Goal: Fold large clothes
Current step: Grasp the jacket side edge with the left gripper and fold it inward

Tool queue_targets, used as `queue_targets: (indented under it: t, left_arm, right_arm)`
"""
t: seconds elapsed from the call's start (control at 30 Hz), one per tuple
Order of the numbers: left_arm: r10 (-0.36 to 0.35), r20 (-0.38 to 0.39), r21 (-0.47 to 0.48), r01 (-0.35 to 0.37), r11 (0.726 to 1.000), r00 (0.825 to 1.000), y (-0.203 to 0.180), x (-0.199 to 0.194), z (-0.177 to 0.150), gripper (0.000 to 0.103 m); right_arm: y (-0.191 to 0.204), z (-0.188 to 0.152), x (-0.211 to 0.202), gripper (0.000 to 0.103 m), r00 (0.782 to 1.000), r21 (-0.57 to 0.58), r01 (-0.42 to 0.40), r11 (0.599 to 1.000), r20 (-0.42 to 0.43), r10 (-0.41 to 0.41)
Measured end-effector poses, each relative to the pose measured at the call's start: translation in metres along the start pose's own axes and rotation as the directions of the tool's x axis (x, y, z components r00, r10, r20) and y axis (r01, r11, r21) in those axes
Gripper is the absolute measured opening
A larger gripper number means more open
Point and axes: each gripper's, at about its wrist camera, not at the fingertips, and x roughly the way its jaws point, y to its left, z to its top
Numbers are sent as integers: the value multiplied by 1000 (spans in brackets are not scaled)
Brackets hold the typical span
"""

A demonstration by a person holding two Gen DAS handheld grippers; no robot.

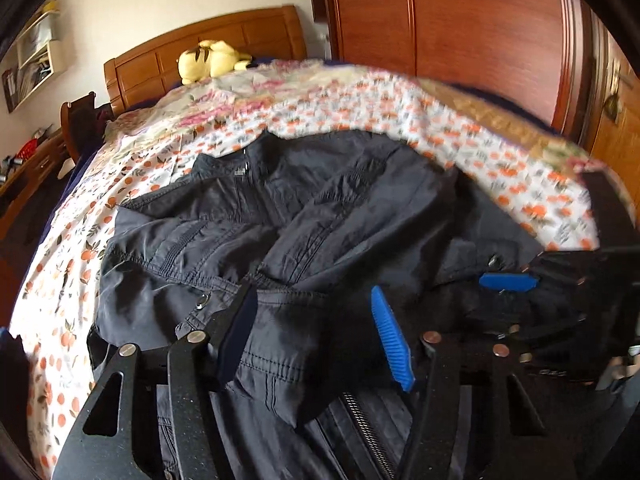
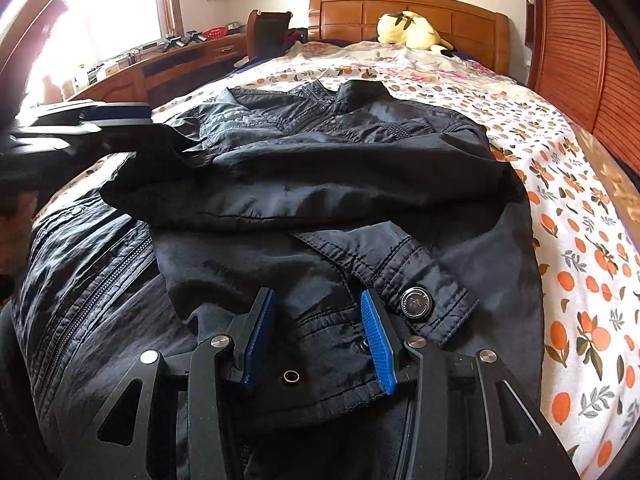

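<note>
A dark navy jacket [image 1: 280,220] lies front-up on the floral bedspread, collar toward the headboard, both sleeves folded across the body. My left gripper [image 1: 316,332] is open, its blue pads [image 1: 392,340] straddling the lower hem area above the zipper. My right gripper [image 2: 316,332] is open just over the jacket [image 2: 340,168] near the hem, beside a cuff tab with a metal snap button [image 2: 415,303]. The right gripper also shows at the right edge of the left wrist view [image 1: 508,282]. The left gripper shows at the left edge of the right wrist view [image 2: 92,124].
The floral bedspread [image 2: 580,240] covers the bed. A yellow plush toy [image 2: 412,32] lies by the wooden headboard [image 2: 460,16]. A wooden wardrobe [image 1: 460,20] stands on one side, a cluttered desk [image 2: 160,60] and chair on the other.
</note>
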Motion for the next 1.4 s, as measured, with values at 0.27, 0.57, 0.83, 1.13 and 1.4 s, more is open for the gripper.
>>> queue_targets:
  t: [0.27, 0.57, 0.83, 1.13, 1.4]
  left_arm:
    - [68, 18, -11, -67, 998, 998, 16, -25, -21, 11]
    - [86, 54, -108, -80, 991, 995, 43, -72, -67, 11]
    - [23, 46, -203, -13, 979, 999, 54, -89, -104, 11]
    - [55, 68, -213, -39, 976, 996, 59, -112, -128, 13]
    - [105, 70, -237, -85, 968, 992, 73, -124, -150, 39]
  right_arm:
    - [-2, 1, 0, 46, 1000, 12, -11, 1000, 3, 11]
    - [-2, 1, 1, 47, 1000, 9, -6, 1000, 1, 6]
    - [-1, 2, 2, 47, 1000, 7, -5, 1000, 0, 5]
    - [-2, 2, 1, 47, 1000, 6, -6, 1000, 1, 6]
    - [-2, 1, 2, 47, 1000, 6, -8, 1000, 1, 8]
